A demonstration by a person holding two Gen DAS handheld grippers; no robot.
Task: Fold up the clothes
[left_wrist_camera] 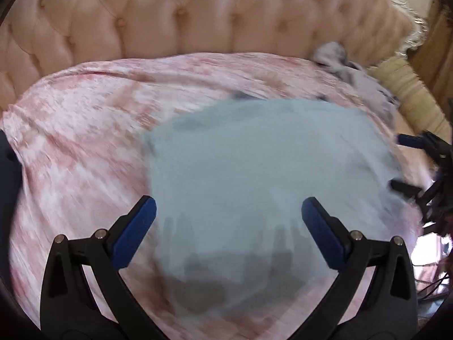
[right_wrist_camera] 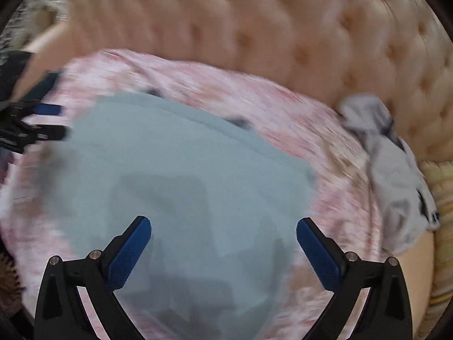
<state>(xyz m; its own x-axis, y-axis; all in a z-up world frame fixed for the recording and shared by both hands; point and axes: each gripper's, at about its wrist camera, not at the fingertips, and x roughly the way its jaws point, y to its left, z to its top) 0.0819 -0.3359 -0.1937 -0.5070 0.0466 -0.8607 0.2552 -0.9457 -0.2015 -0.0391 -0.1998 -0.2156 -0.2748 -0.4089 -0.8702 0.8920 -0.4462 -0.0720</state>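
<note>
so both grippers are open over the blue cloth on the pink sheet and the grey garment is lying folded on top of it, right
Not quite. The grey garment lies crumpled off to the side by the headboard, not on the blue cloth; the right wrist view shows it. The rest holds: left gripper and right gripper are open over the cloth on the pink sheet.

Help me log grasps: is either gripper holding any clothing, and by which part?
Nothing is held. The left gripper and right gripper are both open above the light blue garment, with no fabric between their fingers.
</note>
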